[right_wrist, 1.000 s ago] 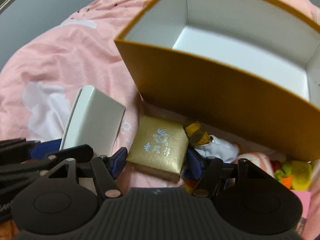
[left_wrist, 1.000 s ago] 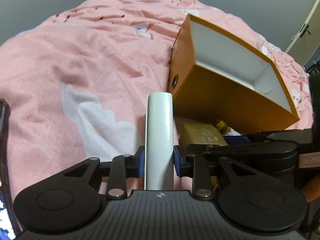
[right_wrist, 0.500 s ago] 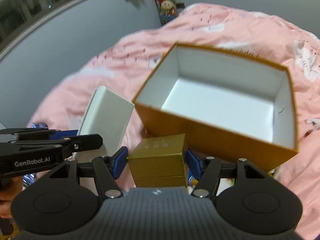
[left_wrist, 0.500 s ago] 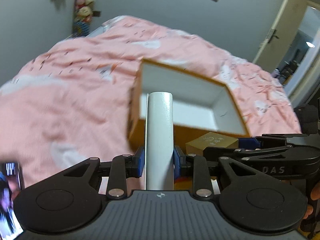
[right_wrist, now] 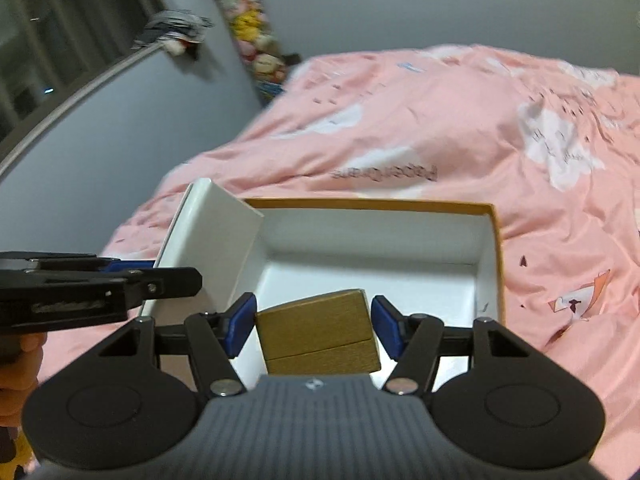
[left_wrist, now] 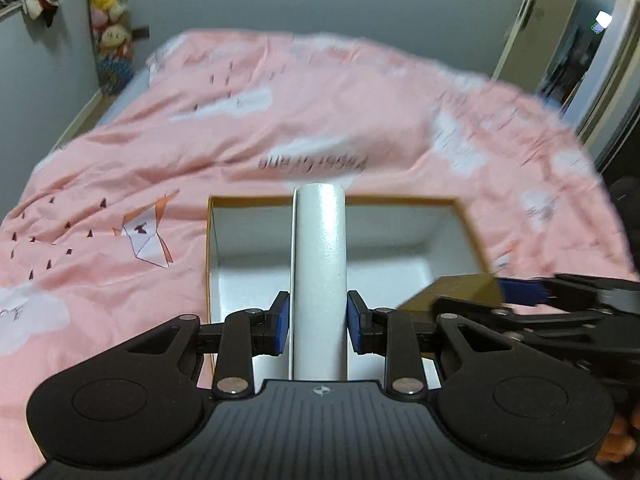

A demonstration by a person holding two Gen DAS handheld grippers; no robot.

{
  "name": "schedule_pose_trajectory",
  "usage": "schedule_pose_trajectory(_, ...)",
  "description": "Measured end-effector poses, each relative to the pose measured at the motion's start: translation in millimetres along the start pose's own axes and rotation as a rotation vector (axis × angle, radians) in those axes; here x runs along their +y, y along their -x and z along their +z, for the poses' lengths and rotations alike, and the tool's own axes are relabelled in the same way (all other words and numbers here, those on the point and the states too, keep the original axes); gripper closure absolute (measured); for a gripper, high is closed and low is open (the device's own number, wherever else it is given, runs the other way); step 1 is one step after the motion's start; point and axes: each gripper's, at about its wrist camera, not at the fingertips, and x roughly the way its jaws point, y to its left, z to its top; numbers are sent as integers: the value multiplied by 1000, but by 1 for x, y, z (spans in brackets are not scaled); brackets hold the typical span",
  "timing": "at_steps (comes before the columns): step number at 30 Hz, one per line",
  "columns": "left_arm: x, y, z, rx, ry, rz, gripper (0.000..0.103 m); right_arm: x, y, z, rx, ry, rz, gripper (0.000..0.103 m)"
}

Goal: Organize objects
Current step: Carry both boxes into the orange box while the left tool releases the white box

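Observation:
An open orange box [left_wrist: 400,201] with a white inside lies on the bed. My left gripper [left_wrist: 319,320] is shut on a flat white box [left_wrist: 319,256], held edge-on above the orange box's left half. My right gripper [right_wrist: 314,320] is shut on a small gold box [right_wrist: 320,332], tilted and hanging over the inside of the orange box [right_wrist: 368,204]. The right wrist view shows the white box [right_wrist: 212,240] at the orange box's left wall, with my left gripper [right_wrist: 100,280] beside it. The gold box [left_wrist: 452,292] shows at the right in the left wrist view.
A pink duvet [left_wrist: 280,128] with white clouds covers the bed around the box. Plush toys [left_wrist: 108,12] hang on the grey wall at the far left. A door [left_wrist: 532,20] stands at the far right. A hand [right_wrist: 20,360] holds the left gripper.
Both grippers rose from beside the orange box and now hang above its open top. The gold box came up off the bed in the right gripper. The white box stayed gripped.

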Motion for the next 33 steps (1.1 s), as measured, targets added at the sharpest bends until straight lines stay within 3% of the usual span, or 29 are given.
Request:
schedule_pose_trajectory(2,1,-33,8,58,6,28,70,-12,-20,2,33,-25,-2,39)
schedule_pose_trajectory(7,1,-84,7,116,-68,149,70,-32,-61,0,114,-56,2,39)
schedule_pose_trajectory(20,-11,-138,-6,193,-229,336,70,-48,-106,-6,193,-94,37,39)
schedule_pose_trajectory(24,-8,-131,-4,167,-218,307,66,-51,-108,-9,198,-105,41,39)
schedule_pose_trajectory(28,-6,-113,-1,158,-205,225,61,-51,-107,-11,200,-108,48,39)
schedule_pose_trajectory(33,-4,-107,-3,162,-173,115,74,-47,-111,-13,212,-115,67,39)
